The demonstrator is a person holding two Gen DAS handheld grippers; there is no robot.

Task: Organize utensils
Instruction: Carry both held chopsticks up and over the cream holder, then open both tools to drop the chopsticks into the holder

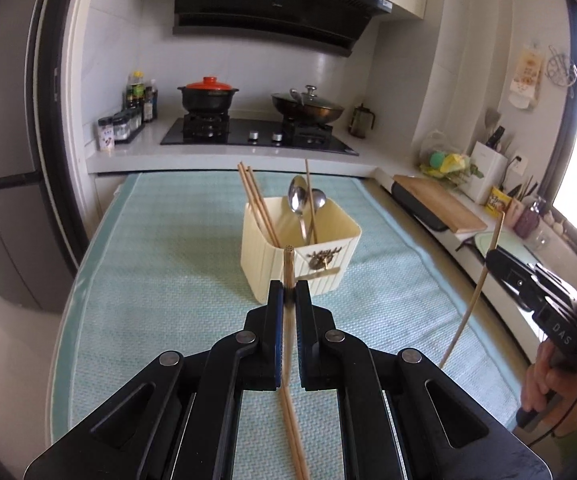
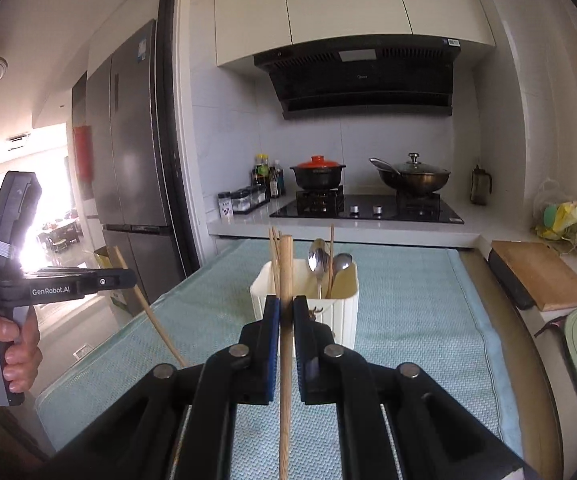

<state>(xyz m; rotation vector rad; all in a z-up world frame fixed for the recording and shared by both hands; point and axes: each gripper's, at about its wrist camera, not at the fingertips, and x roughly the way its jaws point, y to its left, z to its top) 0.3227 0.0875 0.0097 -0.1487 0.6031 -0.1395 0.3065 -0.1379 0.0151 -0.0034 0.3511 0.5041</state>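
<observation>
Chopsticks of pale wood (image 1: 288, 320) sit clamped in the closed left gripper (image 1: 288, 286), another (image 2: 285, 320) in the closed right gripper (image 2: 285, 300), lower ends cut off, above the green mat (image 1: 148, 300) before the cream ribbed holder (image 1: 264, 248).

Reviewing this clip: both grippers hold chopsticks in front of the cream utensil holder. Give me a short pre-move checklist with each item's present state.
1. Left gripper shut on its chopstick: ok.
2. Right gripper shut on its chopstick: ok.
3. Utensil holder upright on the green mat: ok.
4. Room left in the holder: cannot tell; it already holds chopsticks and two spoons, and its inside is mostly hidden.
5. Held chopsticks clear of each other: ok; the two grippers are well apart in both views.
6. Chopstick tips above the holder's rim: cannot tell; the fisheye views give no sure height.
</observation>
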